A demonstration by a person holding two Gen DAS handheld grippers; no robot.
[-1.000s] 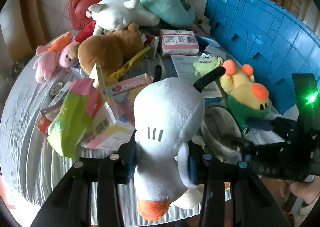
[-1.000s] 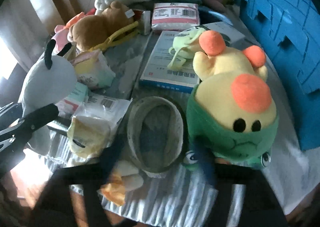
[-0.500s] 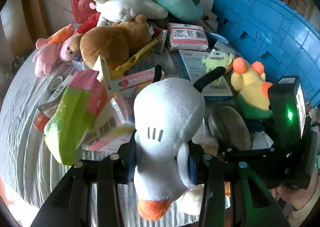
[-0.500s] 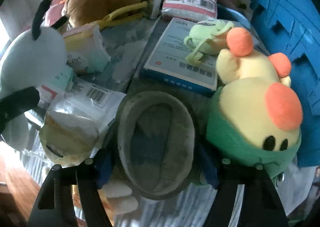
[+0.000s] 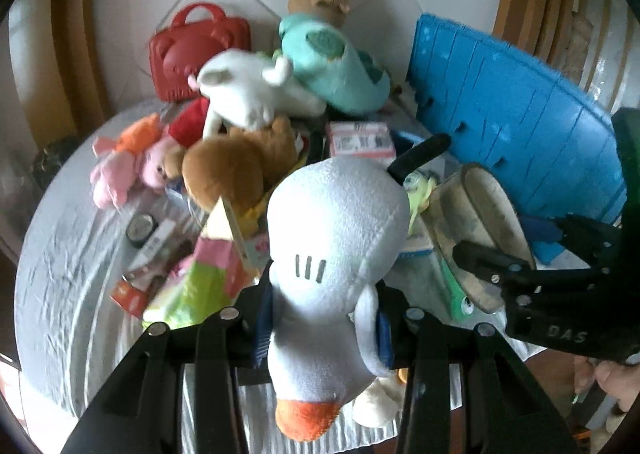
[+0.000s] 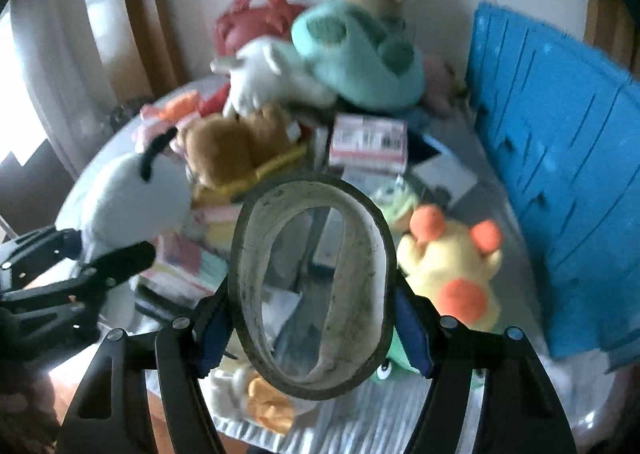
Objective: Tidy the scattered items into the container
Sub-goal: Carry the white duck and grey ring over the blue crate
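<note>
Plush white fabric fills the left wrist view: the left gripper (image 5: 322, 328) is pinching a white plush toy (image 5: 332, 250) round its middle, the body bulging above and below the pads, black antennae up top, orange foot hanging. It's off the tabletop (image 5: 60, 254) and clearly soft and light; squeezed at the waist like that it looks secure, though the head is top-heavy and could flop.

Over on the right, the right gripper (image 6: 310, 324) is clamped on a grey ring of tape (image 6: 312, 286), held upright and lifted, pads pressing its two outer sides. The roll is squashed into an oval, so it gives under pressure: stiff enough to hold, light, with a grubby rim that shouldn't slip.

Along the table's right edge stands the blue crate (image 5: 516, 126), the likely container; its inside is hidden. Both loads hang short of it. On the cloth lie a yellow plush with orange ears (image 6: 452, 266), a brown bear (image 5: 236, 170), a teal plush (image 5: 332, 66) and a red toy case (image 5: 196, 50).
</note>
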